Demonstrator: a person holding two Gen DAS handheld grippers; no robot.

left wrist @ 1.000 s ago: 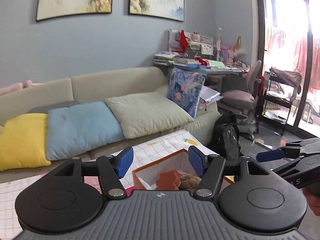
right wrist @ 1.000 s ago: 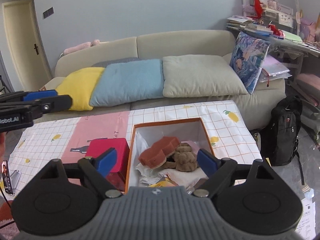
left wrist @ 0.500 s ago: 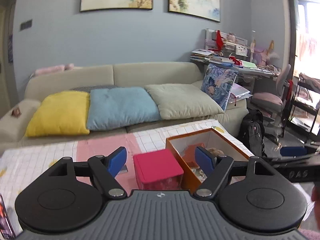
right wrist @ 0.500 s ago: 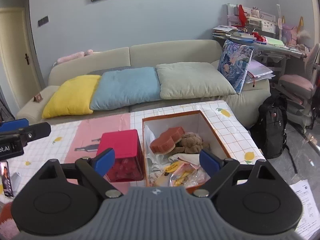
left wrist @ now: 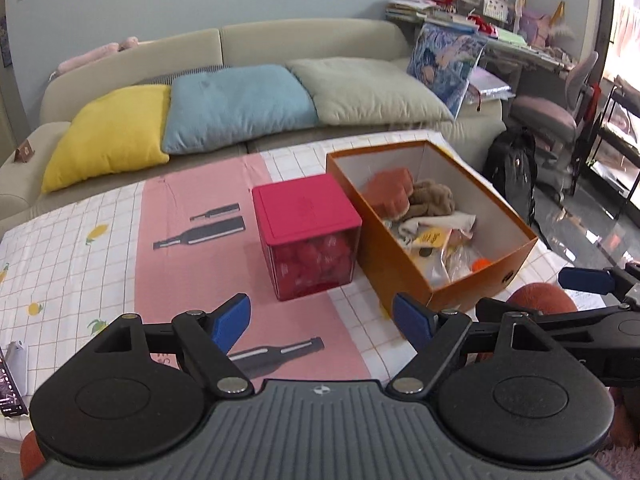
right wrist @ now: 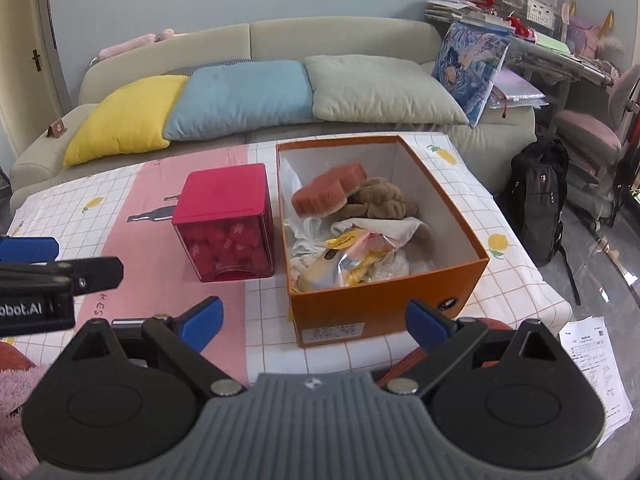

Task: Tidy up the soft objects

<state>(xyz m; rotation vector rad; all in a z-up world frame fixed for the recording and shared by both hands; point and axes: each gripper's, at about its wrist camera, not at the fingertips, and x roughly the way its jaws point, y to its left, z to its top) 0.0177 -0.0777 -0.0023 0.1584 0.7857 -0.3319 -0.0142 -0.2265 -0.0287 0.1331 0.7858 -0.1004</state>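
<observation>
An open orange box (right wrist: 384,296) stands on the checked tablecloth. It holds a red-brown spongy pad (right wrist: 330,194), a brown plush toy (right wrist: 384,200), crumpled cloth and plastic packets. Touching its left side is a red-lidded clear cube (right wrist: 224,200) full of red pom-poms; both the cube (left wrist: 308,208) and the box (left wrist: 404,268) also show in the left wrist view. My left gripper (left wrist: 322,316) is open over the cloth in front of the cube, with nothing between its fingers. My right gripper (right wrist: 316,320) hovers before the box's front wall, its jaws opening and empty.
Behind the table is a beige sofa (right wrist: 340,36) with yellow, blue and grey-green cushions. A black backpack (right wrist: 538,196), a desk and a pink chair (right wrist: 588,140) stand to the right. Papers (right wrist: 596,360) lie on the floor. Pink fluffy fabric (right wrist: 16,392) sits at bottom left.
Both cameras have tilted down and sunk, so the table fills the views instead of the wall. The left view swung left onto the red cube. Both pairs of jaws stand wider.
</observation>
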